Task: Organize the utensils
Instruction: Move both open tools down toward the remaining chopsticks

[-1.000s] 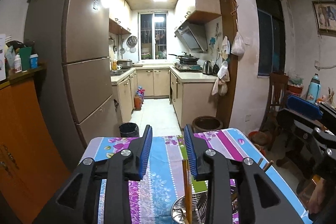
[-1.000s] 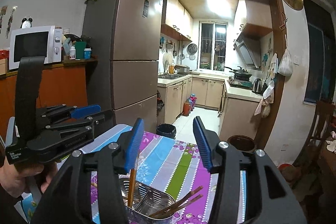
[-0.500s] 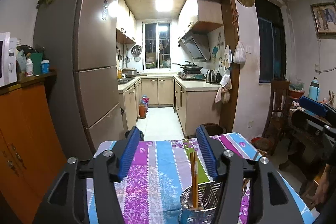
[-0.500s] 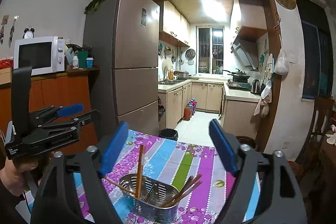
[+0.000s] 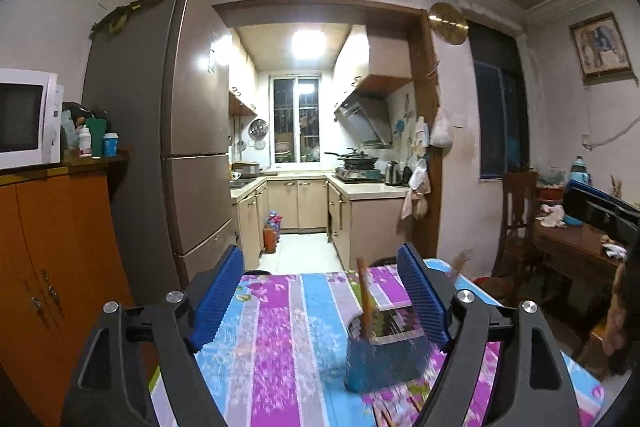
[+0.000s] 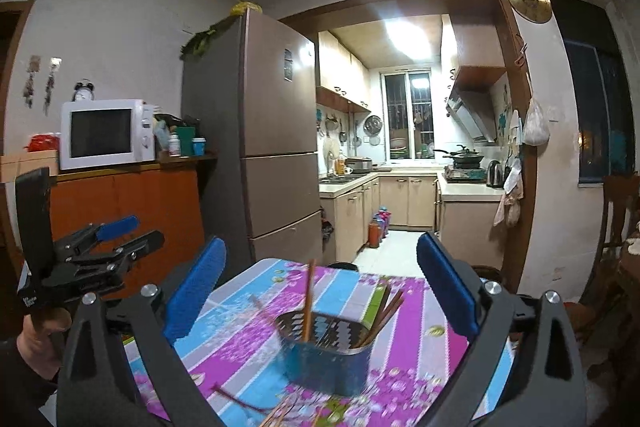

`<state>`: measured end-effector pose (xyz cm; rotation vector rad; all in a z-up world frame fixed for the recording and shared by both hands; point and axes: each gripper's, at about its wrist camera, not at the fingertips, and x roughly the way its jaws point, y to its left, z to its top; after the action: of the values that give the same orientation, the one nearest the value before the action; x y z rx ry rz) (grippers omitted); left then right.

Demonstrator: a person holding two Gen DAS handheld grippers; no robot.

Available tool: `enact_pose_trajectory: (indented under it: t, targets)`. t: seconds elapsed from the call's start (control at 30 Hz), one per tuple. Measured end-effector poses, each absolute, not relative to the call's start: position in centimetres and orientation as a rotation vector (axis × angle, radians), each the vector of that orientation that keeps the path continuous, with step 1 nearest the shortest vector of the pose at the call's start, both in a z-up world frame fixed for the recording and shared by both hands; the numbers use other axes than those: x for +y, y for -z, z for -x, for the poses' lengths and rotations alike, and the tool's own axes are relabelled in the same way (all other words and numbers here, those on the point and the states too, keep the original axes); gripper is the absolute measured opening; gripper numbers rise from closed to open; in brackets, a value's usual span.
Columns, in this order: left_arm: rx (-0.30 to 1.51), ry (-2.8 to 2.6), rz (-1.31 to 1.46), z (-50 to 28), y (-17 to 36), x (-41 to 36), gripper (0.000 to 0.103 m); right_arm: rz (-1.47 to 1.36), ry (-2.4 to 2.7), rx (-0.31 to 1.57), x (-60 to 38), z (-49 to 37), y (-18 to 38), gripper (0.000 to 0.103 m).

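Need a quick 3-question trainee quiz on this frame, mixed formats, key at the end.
1. True or false: the right gripper is clamped on a chopstick.
2. Where does the single upright chopstick stand? A) flat on the tablecloth B) in the metal utensil holder C) between the left gripper's pads
3. Fill in: loose chopsticks lie on the tablecloth on the ___ side of the holder, as the right wrist view shows it.

Key:
1. False. Its jaws have just been opening, with nothing clamped; the left gripper likewise.
2. B
3. Near, toward the camera.

Chopsticks [image 6: 307, 301] stand in the metal holder [image 6: 326, 359] on the striped tablecloth [image 6: 240, 311].
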<state>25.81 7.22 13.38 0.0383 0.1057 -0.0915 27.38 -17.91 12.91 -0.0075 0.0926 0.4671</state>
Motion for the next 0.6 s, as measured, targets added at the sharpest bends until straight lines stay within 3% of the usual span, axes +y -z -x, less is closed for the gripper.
enact_pose_trajectory:
  t: [0.47, 0.6]
  targets:
    - [0.346, 0.257, -0.106, -15.7, 3.8, 4.8, 0.080, 0.006, -0.483, 0.205, -18.5, -17.2, -1.2, 0.093]
    - [0.435, 0.286, -0.104, -15.4, 8.1, 4.7, 0.076, -0.007, -0.481, 0.289, -18.4, -16.3, 2.9, 0.085]
